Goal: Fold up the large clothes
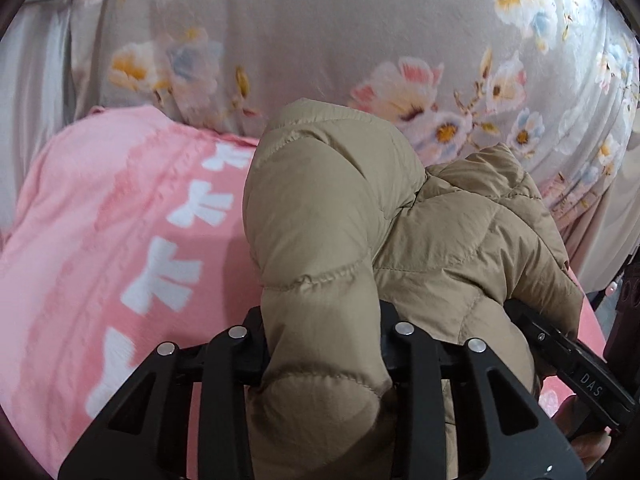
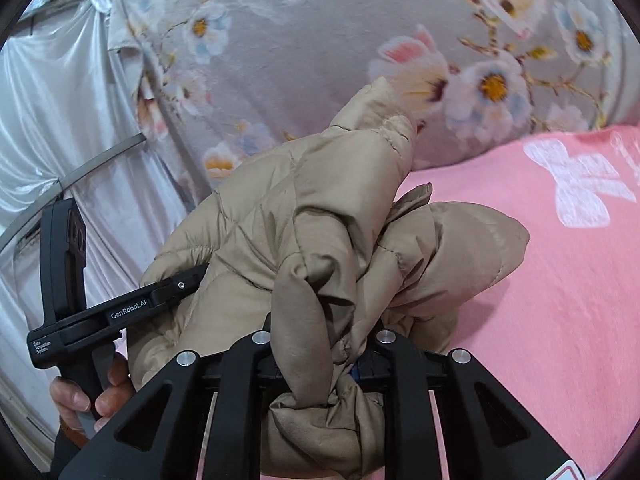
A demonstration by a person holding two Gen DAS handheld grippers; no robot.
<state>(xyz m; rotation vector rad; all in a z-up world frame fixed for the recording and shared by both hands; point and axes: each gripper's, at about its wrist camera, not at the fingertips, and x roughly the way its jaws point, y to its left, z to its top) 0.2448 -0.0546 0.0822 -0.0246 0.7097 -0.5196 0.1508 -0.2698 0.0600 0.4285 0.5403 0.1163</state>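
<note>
Both claws, left claw [image 1: 324, 356] and right claw [image 2: 320, 364], pinch bunched folds of the tan puffer jacket [image 1: 360, 220], lifting it clear of the pink blanket [image 1: 100, 220] on the bed, probably to spread it.

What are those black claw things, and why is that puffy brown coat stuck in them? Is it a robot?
No robot here. A person holds two black pinching tools, one in each hand, and each tool carries a camera that looks out along its claws. One picture is from the left tool, the other from the right.

The left gripper is clamped on a fat fold of the puffy tan quilted jacket. The right gripper pinches a bunched-up bit of the same jacket. In the right camera's picture you can see the person's hand holding the left tool.

Underneath lies a pink blanket with white bows, and behind it a grey flowered cloth.
</note>
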